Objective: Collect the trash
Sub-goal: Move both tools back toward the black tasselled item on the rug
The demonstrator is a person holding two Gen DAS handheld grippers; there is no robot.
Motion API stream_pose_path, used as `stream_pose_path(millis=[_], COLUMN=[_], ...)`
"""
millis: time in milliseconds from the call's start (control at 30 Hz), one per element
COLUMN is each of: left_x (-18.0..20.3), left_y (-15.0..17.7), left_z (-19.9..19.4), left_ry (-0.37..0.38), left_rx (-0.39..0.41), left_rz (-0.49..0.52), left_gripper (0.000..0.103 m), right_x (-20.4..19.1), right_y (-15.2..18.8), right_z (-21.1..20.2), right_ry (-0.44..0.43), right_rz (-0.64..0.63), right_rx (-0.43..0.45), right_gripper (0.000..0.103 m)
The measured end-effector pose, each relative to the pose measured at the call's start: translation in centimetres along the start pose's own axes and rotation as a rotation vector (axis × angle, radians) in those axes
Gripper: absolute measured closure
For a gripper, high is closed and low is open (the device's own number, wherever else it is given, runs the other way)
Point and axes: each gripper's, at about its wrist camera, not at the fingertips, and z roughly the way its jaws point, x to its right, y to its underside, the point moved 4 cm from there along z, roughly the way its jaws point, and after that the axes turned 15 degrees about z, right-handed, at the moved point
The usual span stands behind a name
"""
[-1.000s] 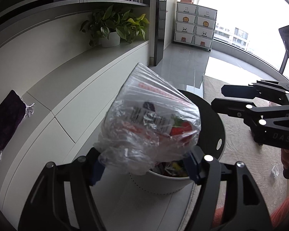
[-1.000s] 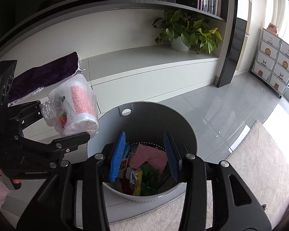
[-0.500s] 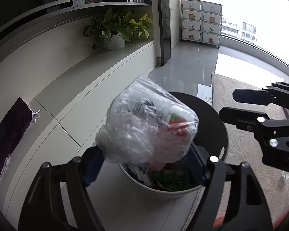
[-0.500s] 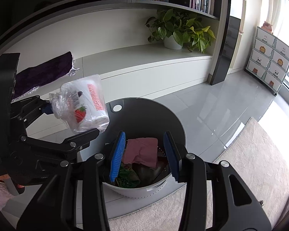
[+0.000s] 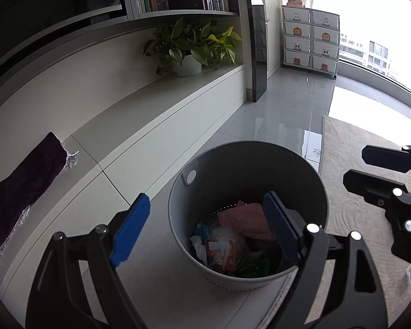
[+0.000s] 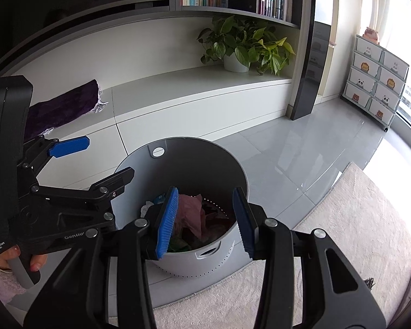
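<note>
A grey round bin [image 5: 322, 192] [image 6: 205, 257] stands on the glossy floor by the rug's edge, holding several pieces of trash. A clear plastic bag [image 5: 222, 249] with red printed packaging inside lies on top of the pile, next to a pink wrapper [image 5: 246, 219] [image 6: 191, 211]. My left gripper [image 5: 205, 229] [image 6: 96, 161] hovers above the bin's left rim, its jaws opening, with nothing between the blue pads. My right gripper [image 6: 204, 219] [image 5: 383, 175] hangs over the bin's near side, open and empty.
A low white cabinet [image 6: 194, 101] runs behind the bin, with a purple cloth [image 5: 19, 192] and a potted plant [image 6: 241, 49] on it. A beige rug [image 6: 356, 233] lies to the right. A white drawer unit [image 5: 311, 41] stands far back. A hand [image 6: 22, 260] holds the left gripper's handle.
The clear plastic bag has left my left gripper and dropped into the bin. The left jaws have spread wider, and both grippers have shifted a little over the bin.
</note>
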Motion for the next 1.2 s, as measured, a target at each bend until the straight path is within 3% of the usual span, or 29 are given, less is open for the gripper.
stream_pose_path(millis=[200,400,667,800,1000,1200], left_x=[2.0,8.3,20.9,28.6,39.3,47.1], left_y=[0.1,0.6,2.3,3.6,5.9,8.0], left_z=[-1.6,-2.8,-2.5,-2.5,-4.1,-5.3], left_ry=[0.013,0.083,0.239,0.314,0.404,0.474], left_rx=[0.028,0.038,0.008,-0.015,-0.028,-0.034], left_rz=[-0.034,-0.012,0.045,0.121,0.259,0.359], left_gripper=[0.018,0.018,0.017,0.017,0.017,0.017], right_x=[3.6,10.1,22.1,27.9,34.7,39.3], right_y=[2.4,8.3,20.1,25.7,32.5,37.4], right_z=[-2.7,-7.2,-11.6,-13.6,-16.9,-18.3], right_ry=[0.035,0.163,0.38,0.439,0.485,0.491], right_rz=[0.067,0.174,0.367,0.434,0.437,0.351], right_rx=[0.032,0.082,0.018,-0.025,-0.098,-0.187], right_gripper=[0.062,0.047,0.041,0.041,0.042,0.044])
